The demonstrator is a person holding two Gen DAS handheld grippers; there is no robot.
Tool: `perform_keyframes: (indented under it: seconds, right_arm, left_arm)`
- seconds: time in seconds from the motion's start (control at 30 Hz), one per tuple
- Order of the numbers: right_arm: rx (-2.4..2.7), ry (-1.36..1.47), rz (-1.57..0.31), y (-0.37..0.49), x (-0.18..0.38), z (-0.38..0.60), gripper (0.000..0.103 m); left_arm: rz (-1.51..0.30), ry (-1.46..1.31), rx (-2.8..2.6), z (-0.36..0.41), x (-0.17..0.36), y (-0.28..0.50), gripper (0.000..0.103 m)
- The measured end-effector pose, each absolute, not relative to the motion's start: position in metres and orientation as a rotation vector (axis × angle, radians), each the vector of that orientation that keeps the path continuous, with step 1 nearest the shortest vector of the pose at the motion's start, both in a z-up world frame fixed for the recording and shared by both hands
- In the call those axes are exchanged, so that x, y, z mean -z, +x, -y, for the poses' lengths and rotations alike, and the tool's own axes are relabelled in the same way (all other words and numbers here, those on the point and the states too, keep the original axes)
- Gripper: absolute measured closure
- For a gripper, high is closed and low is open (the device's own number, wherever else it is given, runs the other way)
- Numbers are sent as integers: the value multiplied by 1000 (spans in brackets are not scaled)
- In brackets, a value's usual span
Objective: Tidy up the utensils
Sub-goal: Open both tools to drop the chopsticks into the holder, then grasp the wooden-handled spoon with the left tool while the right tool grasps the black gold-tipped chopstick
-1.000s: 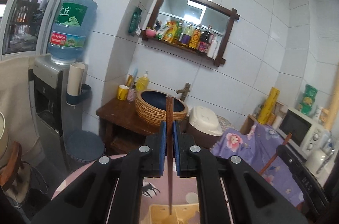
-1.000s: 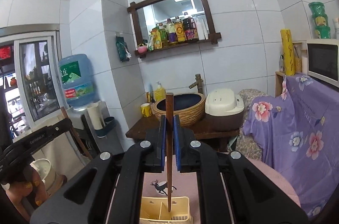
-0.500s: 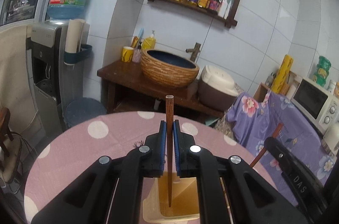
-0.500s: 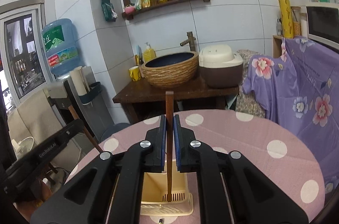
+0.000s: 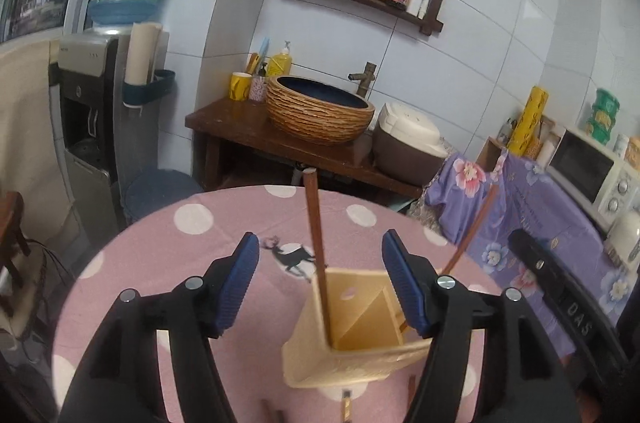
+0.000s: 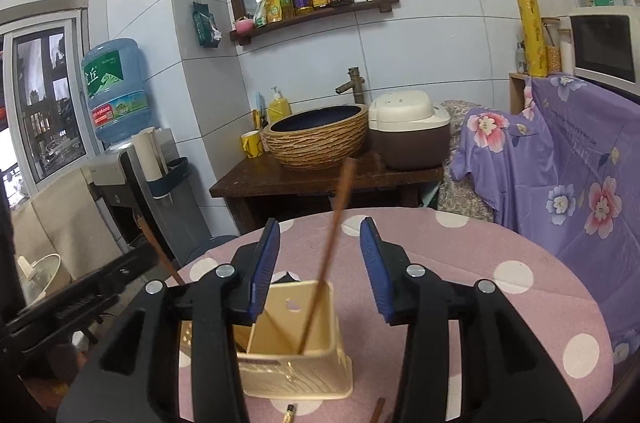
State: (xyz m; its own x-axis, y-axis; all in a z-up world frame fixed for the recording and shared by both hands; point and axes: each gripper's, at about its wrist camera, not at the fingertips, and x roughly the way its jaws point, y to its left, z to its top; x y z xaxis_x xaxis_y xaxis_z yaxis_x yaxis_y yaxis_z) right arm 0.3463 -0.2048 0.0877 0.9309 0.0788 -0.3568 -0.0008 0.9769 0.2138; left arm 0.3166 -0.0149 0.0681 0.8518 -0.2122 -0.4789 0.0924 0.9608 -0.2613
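Both our claws, left (image 5: 320,279) and right (image 6: 320,263), gape wide, gripping nothing. Between each pair of fingers a chopstick (image 5: 316,247) stands loose. Both sticks lean inside the cream holder (image 6: 296,351).

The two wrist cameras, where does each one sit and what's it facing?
Left wrist: on the left gripper, facing the caddy and a chopstick; open fingers show.
Right wrist: on the right gripper, facing the caddy from its other side; open fingers show.
Shared: caddy, table, basin.
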Motion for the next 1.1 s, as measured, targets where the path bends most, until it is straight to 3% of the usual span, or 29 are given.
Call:
perform_keyframes:
  seconds: [0.2, 0.43, 0.53, 0.7, 0.9, 1.1]
  right_arm:
    - [-37, 203, -372, 298, -85, 204, 60]
    - [-169, 114, -490, 242, -45, 174, 60]
    - [-210, 108, -592, 238, -15, 164, 63]
    - [-219, 116, -736, 247, 31, 151, 73]
    - [-208, 159, -840, 269, 53, 145, 75]
    - [-186, 177, -831, 269, 52, 146, 75]
  left_arm:
    - [-587, -210, 170, -6, -51, 268, 21]
    - [-647, -186, 69, -39, -8, 217, 20]
    - [-693, -230, 44, -53, 15, 205, 23]
    - [-786, -246, 77, -52, 44, 198, 42]
    - [-847, -218, 137, -37, 60, 190, 52]
    - [-912, -142, 209, -8, 74, 179, 58]
